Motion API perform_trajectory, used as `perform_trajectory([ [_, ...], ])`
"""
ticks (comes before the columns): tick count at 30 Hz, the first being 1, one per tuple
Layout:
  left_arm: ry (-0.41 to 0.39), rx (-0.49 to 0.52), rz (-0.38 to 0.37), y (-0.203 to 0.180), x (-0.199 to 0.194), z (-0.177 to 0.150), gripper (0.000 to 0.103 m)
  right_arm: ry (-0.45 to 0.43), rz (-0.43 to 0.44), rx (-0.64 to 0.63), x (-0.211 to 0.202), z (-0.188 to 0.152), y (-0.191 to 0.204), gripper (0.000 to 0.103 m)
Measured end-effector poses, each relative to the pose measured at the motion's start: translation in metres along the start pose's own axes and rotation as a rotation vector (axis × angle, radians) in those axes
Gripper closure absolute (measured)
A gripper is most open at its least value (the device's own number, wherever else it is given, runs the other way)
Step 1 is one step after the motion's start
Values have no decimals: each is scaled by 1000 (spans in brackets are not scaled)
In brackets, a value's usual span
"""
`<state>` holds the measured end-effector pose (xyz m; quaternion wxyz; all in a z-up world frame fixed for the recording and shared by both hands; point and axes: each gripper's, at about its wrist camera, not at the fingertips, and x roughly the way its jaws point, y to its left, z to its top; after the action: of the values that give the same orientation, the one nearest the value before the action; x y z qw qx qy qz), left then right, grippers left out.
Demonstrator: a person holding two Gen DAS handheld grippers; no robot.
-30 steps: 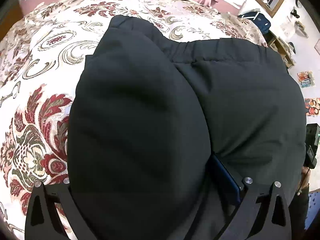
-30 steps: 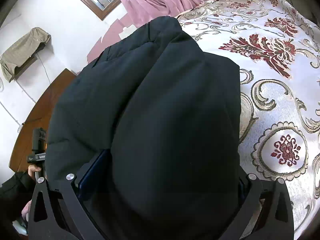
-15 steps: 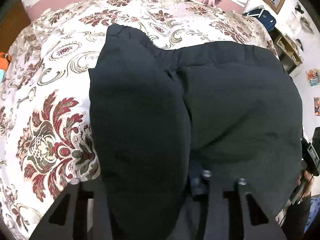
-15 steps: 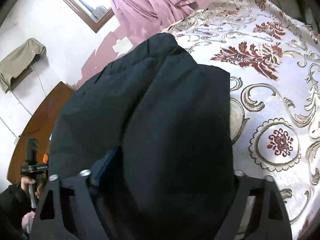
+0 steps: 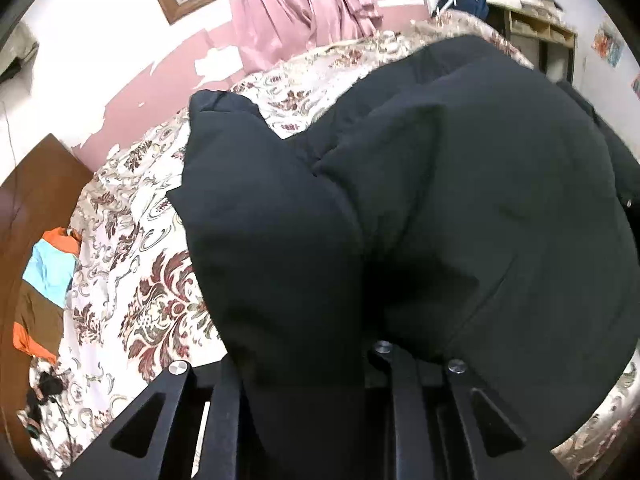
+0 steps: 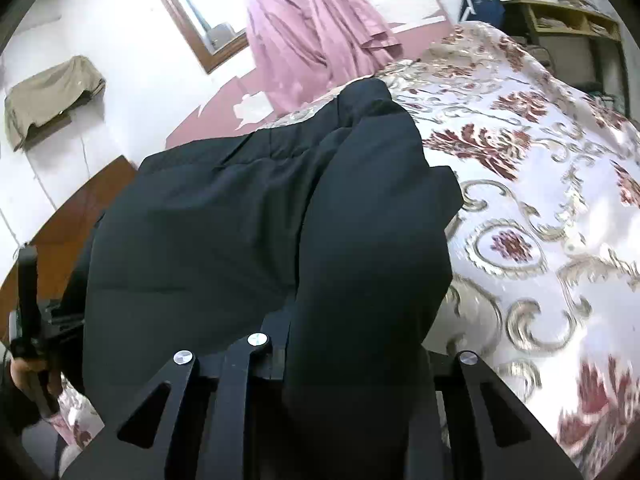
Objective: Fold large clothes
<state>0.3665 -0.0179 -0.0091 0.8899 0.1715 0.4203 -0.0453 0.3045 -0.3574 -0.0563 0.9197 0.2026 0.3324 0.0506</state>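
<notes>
A large black padded jacket lies on the floral bedspread and fills both views; it also shows in the right wrist view. My left gripper is shut on a thick fold of the jacket's near edge, which rises between its jaws. My right gripper is shut on the fold at the jacket's other near corner and holds it lifted. The fingertips of both are buried in the cloth. The other hand with its gripper shows at the right wrist view's left edge.
Pink curtains and a window frame stand behind the bed. A brown wooden headboard with orange and blue clothes is at the left. Shelves and a dark bag are at the far right.
Both grippers closed from wide open onto the jacket's near edge and lifted it. The views tilted up, so the wall and curtains now show.
</notes>
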Motion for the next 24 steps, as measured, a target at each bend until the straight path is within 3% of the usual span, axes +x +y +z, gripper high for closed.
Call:
perform_trajectory([
  [5, -60, 2, -63, 14, -33, -4, 87, -17, -27, -69, -32, 6, 29, 86],
  [11, -81, -58, -133, 52, -58, 1, 87, -64, -8, -146, -62, 38, 82, 88],
  [17, -112, -103, -60, 109, -75, 1, 87, -127, 82, -193, -62, 65, 141, 88],
  [24, -115, -172, 39, 176, -70, 1, 87, -142, 170, -262, -19, 86, 216, 88],
])
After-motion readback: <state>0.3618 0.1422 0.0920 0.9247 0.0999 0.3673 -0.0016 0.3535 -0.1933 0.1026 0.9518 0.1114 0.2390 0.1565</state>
